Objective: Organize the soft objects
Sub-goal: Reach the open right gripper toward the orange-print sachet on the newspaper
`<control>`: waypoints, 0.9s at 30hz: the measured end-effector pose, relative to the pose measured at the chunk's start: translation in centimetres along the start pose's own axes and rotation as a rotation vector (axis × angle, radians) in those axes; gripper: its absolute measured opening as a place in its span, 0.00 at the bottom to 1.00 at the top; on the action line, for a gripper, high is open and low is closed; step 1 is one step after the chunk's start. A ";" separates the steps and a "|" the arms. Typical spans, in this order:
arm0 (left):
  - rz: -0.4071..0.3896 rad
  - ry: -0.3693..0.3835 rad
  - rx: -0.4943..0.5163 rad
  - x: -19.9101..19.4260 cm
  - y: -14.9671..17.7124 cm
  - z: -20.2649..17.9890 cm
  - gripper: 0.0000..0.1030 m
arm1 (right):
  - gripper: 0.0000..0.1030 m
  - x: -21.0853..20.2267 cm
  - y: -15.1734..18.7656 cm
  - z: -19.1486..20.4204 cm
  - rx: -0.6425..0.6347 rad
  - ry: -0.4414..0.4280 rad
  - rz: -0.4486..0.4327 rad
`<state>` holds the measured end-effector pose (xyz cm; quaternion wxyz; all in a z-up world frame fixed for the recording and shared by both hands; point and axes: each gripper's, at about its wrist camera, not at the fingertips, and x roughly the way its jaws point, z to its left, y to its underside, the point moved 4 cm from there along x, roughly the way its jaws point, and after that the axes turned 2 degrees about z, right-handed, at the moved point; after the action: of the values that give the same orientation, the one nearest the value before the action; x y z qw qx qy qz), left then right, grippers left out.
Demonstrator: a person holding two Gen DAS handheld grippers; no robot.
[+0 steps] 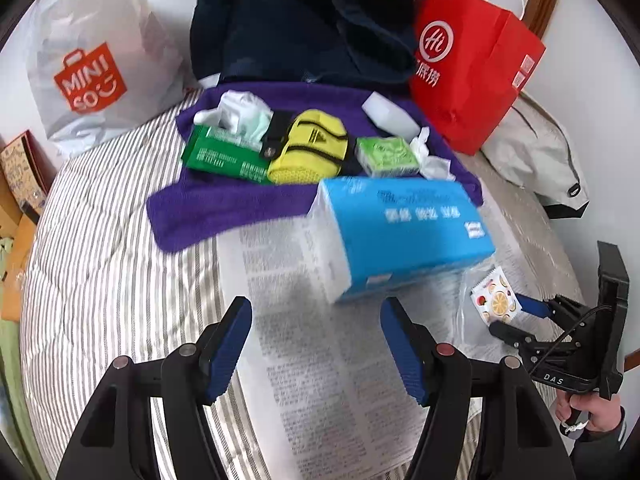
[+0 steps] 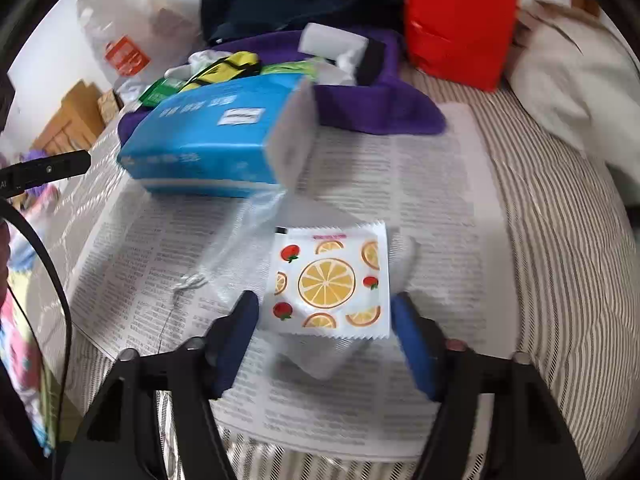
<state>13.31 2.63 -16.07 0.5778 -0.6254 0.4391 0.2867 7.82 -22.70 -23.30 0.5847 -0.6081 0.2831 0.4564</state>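
Tissue packs (image 1: 404, 232) — blue, green (image 1: 224, 152) — lie outside both bags (image 1: 472, 68).

The tissue pack (image 1: 404, 232) lies on the newspaper (image 1: 312, 360), overlapping the towel (image 1: 224, 208) behind it.

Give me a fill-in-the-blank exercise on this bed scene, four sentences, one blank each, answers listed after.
1. The yellow pouch lies on a towel whose colour is ____.
2. The big tissue pack nearest the left gripper is wrapped in ____ plastic.
3. The small packet in front of the right gripper is printed with strawberries and slices of ____.
4. The paper bag at the back right is ____.

Answers: purple; blue; orange; red
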 end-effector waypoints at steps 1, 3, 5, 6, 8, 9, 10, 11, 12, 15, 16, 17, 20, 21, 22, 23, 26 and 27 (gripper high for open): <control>0.005 0.000 -0.004 0.1 0.3 0.1 0.63 | 0.57 -0.1 0.0 0.4 -0.014 0.003 -0.007; 0.015 -0.002 -0.015 0.2 0.9 0.5 0.63 | 0.44 -0.7 -0.1 0.8 -0.016 -0.028 -0.020; 0.023 -0.001 -0.021 0.3 1.4 0.7 0.63 | 0.23 -1.2 0.0 0.8 -0.012 -0.046 -0.022; 0.024 -0.001 -0.022 0.3 1.6 0.7 0.63 | 0.18 -1.4 0.1 0.7 -0.009 -0.050 -0.019; 0.027 0.001 -0.020 0.5 2.0 0.7 0.63 | 0.18 -1.3 0.4 0.3 -0.004 -0.055 0.000; 0.031 0.005 -0.017 0.6 2.2 0.6 0.63 | 0.19 -1.2 0.5 0.0 0.003 -0.053 0.005; 0.034 0.005 -0.016 0.8 2.3 0.5 0.63 | 0.19 -1.1 0.5 -0.1 0.012 -0.060 0.007; 0.036 0.006 -0.016 0.9 2.4 0.4 0.63 | 0.19 -1.1 0.6 -0.3 0.030 -0.080 0.012; 0.039 0.009 -0.015 1.0 2.5 0.3 0.63 | 0.22 -1.1 0.6 -0.4 0.047 -0.098 0.016; 0.041 0.018 -0.014 1.2 2.8 0.0 0.63 | 0.55 -1.4 0.2 0.1 0.055 -0.128 0.009; 0.044 0.021 -0.015 1.3 2.9 -0.1 0.63 | 0.60 -1.5 0.0 0.4 0.041 -0.122 0.000; 0.045 0.024 -0.015 1.4 2.9 -0.1 0.63 | 0.65 -1.5 -0.2 0.9 0.023 -0.107 -0.013; 0.049 0.026 -0.016 1.5 3.0 -0.2 0.63 | 0.65 -0.8 -0.8 1.9 -0.007 -0.088 -0.014; 0.049 0.026 -0.015 1.5 3.0 -0.2 0.63 | 0.65 -0.4 -1.0 2.2 -0.011 -0.090 -0.002; 0.050 0.027 -0.015 1.5 3.0 -0.1 0.63 | 0.65 0.0 -1.0 2.5 -0.018 -0.092 0.008; 0.051 0.026 -0.015 1.5 3.0 0.0 0.63 | 0.65 0.4 -1.1 2.8 -0.030 -0.082 0.013; 0.051 0.021 -0.015 1.4 3.0 0.4 0.63 | 0.69 1.1 -1.0 3.7 -0.082 -0.023 0.014; 0.051 0.021 -0.018 1.3 3.0 0.6 0.63 | 0.71 1.2 -0.9 4.0 -0.103 -0.007 0.011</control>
<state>11.34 3.06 -18.75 0.5601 -0.6221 0.4583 0.2987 8.23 -18.41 -23.50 0.5513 -0.6341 0.2604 0.4756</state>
